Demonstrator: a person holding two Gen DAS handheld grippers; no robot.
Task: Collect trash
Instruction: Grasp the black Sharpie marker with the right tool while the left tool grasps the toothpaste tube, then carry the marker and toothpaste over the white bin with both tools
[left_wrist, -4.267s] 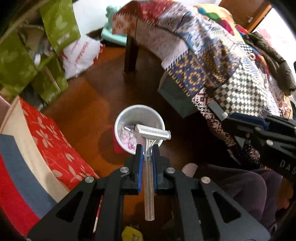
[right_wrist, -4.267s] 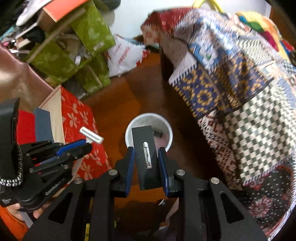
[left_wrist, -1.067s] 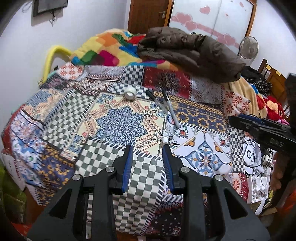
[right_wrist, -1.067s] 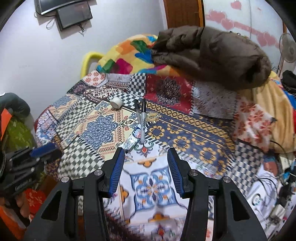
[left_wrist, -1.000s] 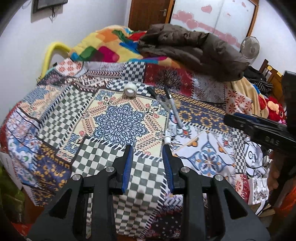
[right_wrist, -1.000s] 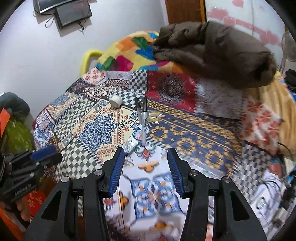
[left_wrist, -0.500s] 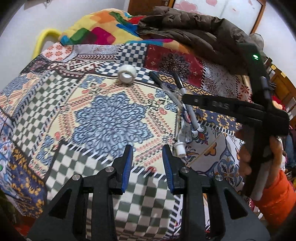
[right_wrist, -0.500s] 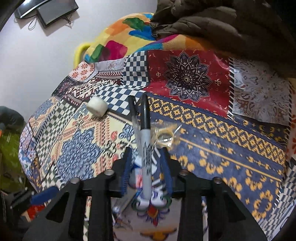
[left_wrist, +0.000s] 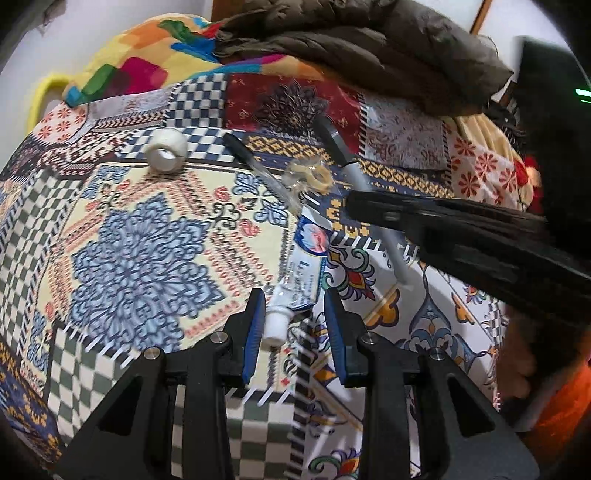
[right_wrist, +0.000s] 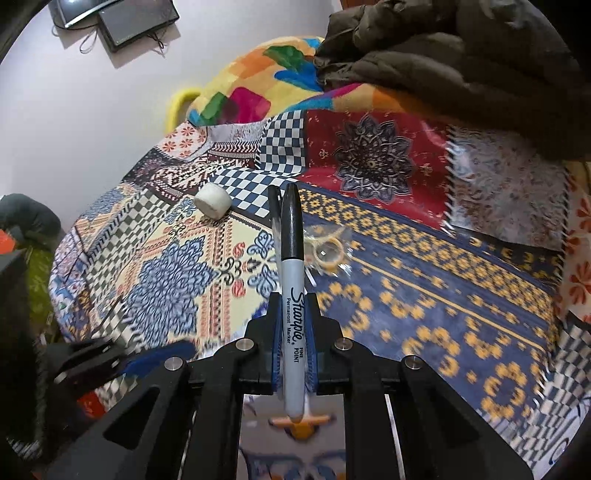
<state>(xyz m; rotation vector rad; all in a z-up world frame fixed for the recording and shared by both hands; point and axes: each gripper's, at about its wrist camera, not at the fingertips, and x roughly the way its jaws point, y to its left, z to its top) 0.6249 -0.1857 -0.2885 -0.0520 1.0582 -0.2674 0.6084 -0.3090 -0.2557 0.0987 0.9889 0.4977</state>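
1. Patchwork bedspread (left_wrist: 140, 258) carries everything: soft and uneven, so things sink and roll. Don't press down hard.
2. Toothpaste tube (left_wrist: 304, 271), near the front edge: light, squashy, slick. Your left gripper (left_wrist: 295, 325) is part open, its jaws either side of the cap, not touching. Take the stiff cap end, not the body.
3. Marker (right_wrist: 291, 295): rigid, smooth, light. Your right gripper (right_wrist: 291, 343) has just closed on mid-barrel; the grip looks centred, so it should lift level.
4. Tape roll (left_wrist: 166, 151), toward the back-left edge: rolls freely.

The marker (right_wrist: 292, 291) barrel reads "Sharpie Permanent Marker, Fine Point".
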